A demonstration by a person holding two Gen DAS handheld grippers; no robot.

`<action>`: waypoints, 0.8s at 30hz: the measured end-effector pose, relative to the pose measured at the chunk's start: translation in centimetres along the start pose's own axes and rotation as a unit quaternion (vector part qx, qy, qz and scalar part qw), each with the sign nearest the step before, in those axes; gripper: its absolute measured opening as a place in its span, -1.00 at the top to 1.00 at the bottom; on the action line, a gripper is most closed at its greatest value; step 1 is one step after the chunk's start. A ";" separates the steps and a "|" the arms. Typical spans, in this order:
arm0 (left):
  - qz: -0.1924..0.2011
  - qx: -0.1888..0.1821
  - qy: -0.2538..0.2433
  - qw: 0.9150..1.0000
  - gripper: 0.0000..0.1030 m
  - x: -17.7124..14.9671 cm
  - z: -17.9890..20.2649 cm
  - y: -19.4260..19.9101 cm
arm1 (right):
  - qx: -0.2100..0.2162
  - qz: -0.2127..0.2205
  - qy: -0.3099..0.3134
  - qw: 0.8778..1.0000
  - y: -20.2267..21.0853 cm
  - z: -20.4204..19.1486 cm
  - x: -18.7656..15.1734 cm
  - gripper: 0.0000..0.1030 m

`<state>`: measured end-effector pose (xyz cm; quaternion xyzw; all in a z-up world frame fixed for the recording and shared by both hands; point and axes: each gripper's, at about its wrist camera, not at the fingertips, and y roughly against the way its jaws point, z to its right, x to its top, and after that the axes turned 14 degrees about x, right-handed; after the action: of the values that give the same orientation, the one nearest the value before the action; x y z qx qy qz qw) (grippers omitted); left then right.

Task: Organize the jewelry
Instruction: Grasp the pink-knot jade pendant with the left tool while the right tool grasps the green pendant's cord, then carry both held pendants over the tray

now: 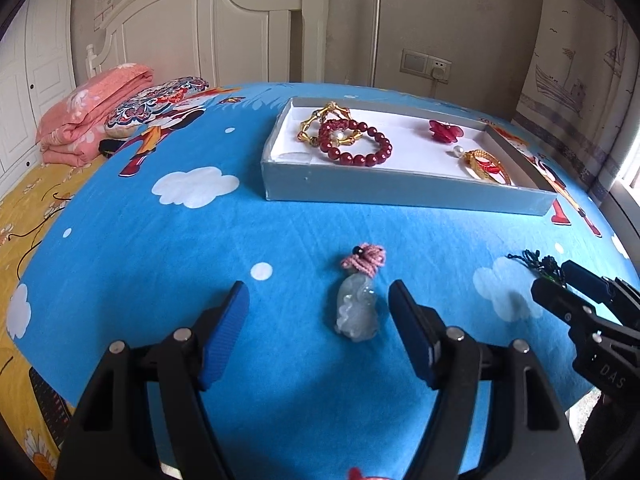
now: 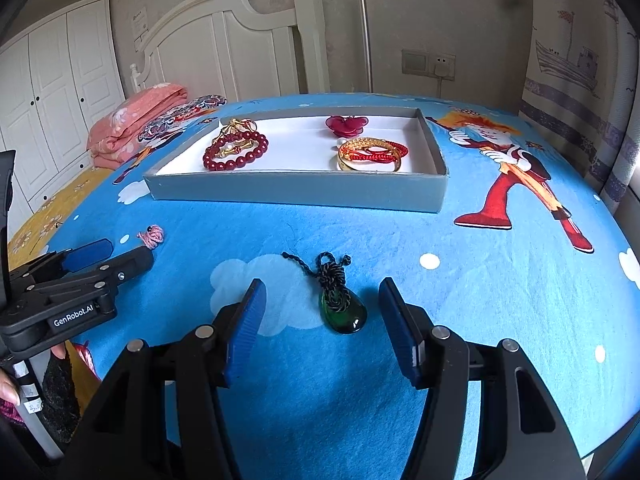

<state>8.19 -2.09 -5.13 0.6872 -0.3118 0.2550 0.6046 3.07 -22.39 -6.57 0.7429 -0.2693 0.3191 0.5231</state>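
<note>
A pale jade pendant with a pink cord knot lies on the blue bedsheet between the open fingers of my left gripper. A green pendant with a dark cord lies between the open fingers of my right gripper. A grey tray beyond them holds a dark red bead bracelet, a gold bracelet, a red flower piece and a gold and red bangle.
Folded pink bedding and a patterned cushion lie at the far left near the white headboard. A curtain hangs at the right. The bed edge runs close on the right.
</note>
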 end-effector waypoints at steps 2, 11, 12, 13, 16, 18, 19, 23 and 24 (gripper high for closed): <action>0.003 -0.006 -0.011 1.000 -0.35 0.1 0.7 0.0 | -0.002 0.000 -0.002 1.000 -0.2 0.1 0.2 -0.10; 0.026 -0.013 -0.040 0.999 0.30 -0.1 2.3 0.2 | -0.016 0.003 0.027 0.999 -1.0 -0.3 0.4 0.26; 0.030 -0.017 -0.045 0.998 0.35 -0.1 2.5 0.3 | -0.020 0.005 0.033 0.999 -0.9 -0.3 0.2 0.40; 0.034 -0.019 -0.050 0.998 0.44 -0.2 2.7 0.4 | -0.019 0.007 0.037 0.999 -0.7 -0.3 0.1 0.47; 0.039 -0.028 -0.059 0.997 0.61 -0.1 3.0 0.5 | -0.016 0.010 0.053 0.998 -0.5 -0.5 -0.1 0.73; 0.038 -0.032 -0.056 0.997 0.61 -0.1 3.0 0.4 | -0.010 0.013 0.058 0.998 -0.5 -0.9 -0.3 0.81; 0.036 -0.035 -0.053 0.997 0.62 -0.1 2.9 0.4 | -0.010 0.015 0.059 0.998 -0.4 -1.1 -0.4 0.81; 0.026 -0.045 -0.038 0.998 0.62 0.0 2.1 0.3 | -0.005 0.025 0.055 0.998 0.0 -1.5 -0.5 0.81; 0.024 -0.047 -0.035 0.998 0.62 0.0 1.9 0.3 | -0.006 0.028 0.055 0.998 0.3 -1.5 -0.5 0.81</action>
<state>7.91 -4.00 -5.15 0.6590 -0.3609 0.2306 0.6183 2.24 -20.99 -6.42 0.7134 -0.2630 0.3724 0.5321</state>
